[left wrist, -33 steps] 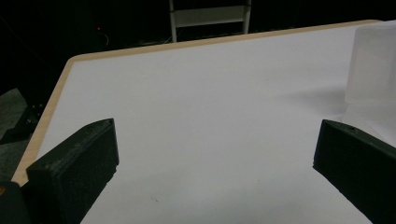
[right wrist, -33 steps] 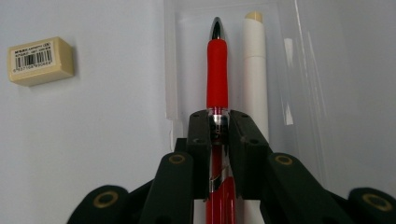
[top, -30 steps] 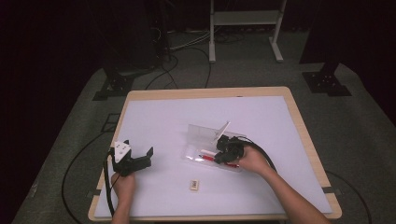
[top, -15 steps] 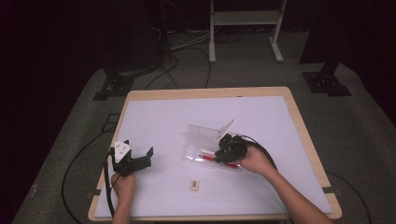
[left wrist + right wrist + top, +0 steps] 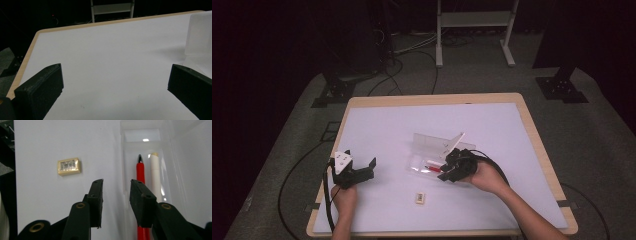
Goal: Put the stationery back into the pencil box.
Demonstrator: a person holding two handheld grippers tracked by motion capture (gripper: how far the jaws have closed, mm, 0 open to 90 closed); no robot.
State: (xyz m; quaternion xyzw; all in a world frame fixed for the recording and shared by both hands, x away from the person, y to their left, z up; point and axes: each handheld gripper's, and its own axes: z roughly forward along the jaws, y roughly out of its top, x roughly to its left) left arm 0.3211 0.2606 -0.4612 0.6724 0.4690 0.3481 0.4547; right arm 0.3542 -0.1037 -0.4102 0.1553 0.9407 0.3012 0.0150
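My right tongs (image 5: 116, 192), jaws just opening and gripping nothing, hover over the clear tray's (image 5: 147, 135) near rim. A red pen (image 5: 140, 172) lies inside beside a white stick (image 5: 155, 175). My left tongs (image 5: 115, 82) stand spread wide over bare tabletop (image 5: 112, 50). An eraser (image 5: 69, 166) lies apart.

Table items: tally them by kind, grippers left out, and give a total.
Clear plastic case, lid up: 1
Red pen, in the case: 1
White pen, in the case: 1
Eraser, on the table beside the case: 1
Total: 4
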